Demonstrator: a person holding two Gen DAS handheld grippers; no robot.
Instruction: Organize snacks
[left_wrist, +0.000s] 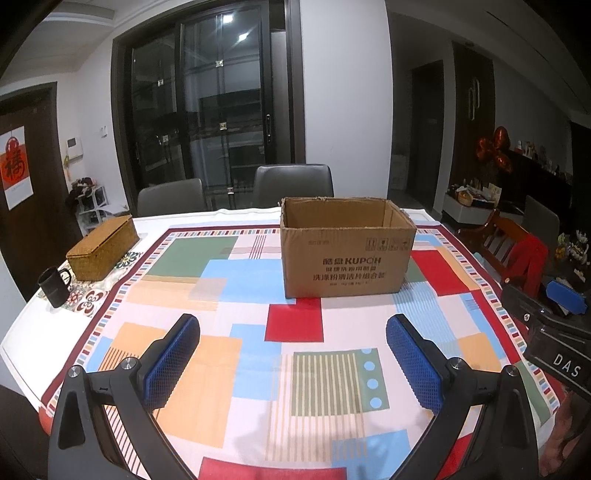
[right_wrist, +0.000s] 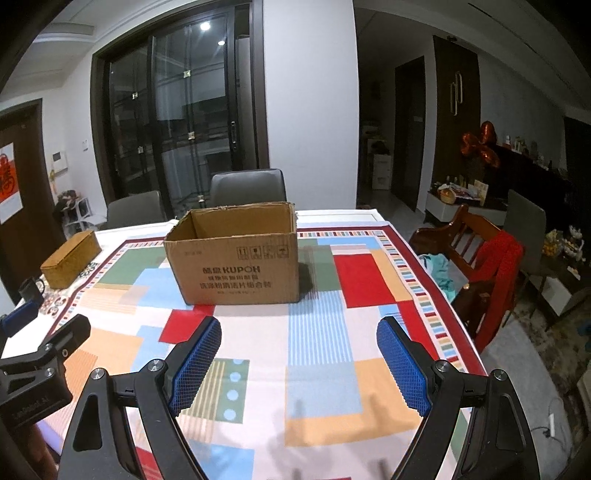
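Observation:
An open brown cardboard box (left_wrist: 347, 254) printed KUPOH stands on the patterned tablecloth (left_wrist: 258, 347) toward the far side; it also shows in the right wrist view (right_wrist: 236, 262). Its inside is mostly hidden from both views. No snacks show in either view. My left gripper (left_wrist: 293, 358) is open and empty, held above the near part of the table. My right gripper (right_wrist: 299, 363) is open and empty, beside the left one. The right gripper's body shows at the left view's right edge (left_wrist: 554, 332), and the left gripper's body at the right view's left edge (right_wrist: 37, 362).
A woven lidded basket (left_wrist: 101, 247) and a black mug (left_wrist: 54, 287) sit at the table's far left. Grey chairs (left_wrist: 293, 181) stand behind the table. A wooden chair with a red garment (right_wrist: 491, 273) stands at the right side.

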